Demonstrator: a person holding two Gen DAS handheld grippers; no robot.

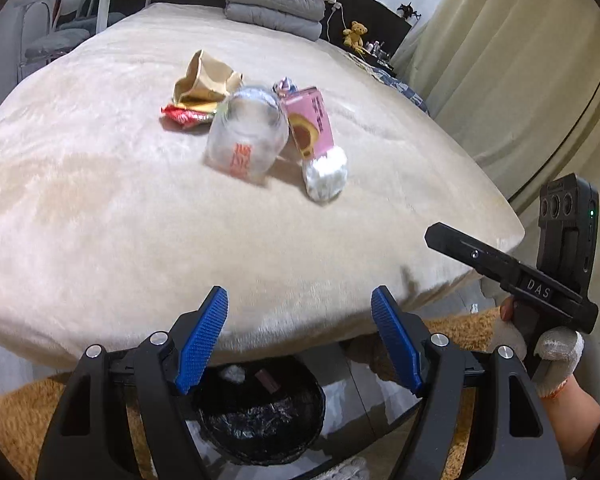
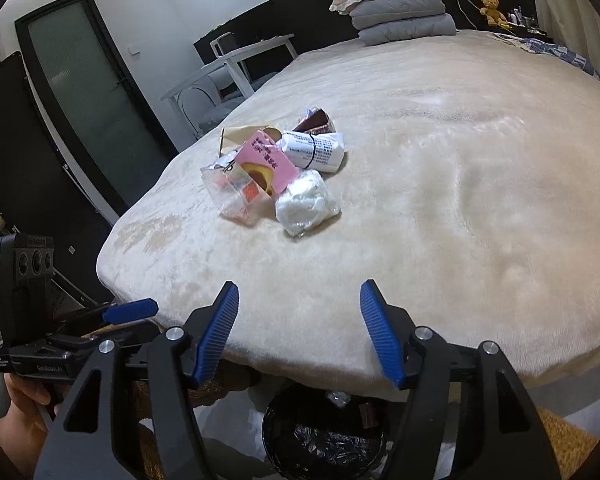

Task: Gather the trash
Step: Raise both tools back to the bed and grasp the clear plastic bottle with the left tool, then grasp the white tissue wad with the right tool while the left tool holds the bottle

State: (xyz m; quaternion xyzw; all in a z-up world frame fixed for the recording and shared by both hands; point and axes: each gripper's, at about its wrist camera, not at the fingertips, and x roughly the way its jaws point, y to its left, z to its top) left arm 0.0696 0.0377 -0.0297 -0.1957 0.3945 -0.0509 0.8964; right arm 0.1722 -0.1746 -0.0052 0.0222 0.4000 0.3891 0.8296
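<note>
Left wrist: trash pile [image 1: 256,128] well beyond open, empty tongs [image 1: 300,340].

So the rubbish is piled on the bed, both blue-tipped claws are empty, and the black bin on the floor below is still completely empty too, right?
Not quite: the bin is not empty. The right wrist view shows a small brown piece and a crumpled clear scrap already inside it. The rest holds: the rubbish pile lies on the bed, and the left gripper and right gripper hold nothing.

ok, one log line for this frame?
left gripper: open, empty | right gripper: open, empty | trash pile: on bed | bin: below bed edge
</note>
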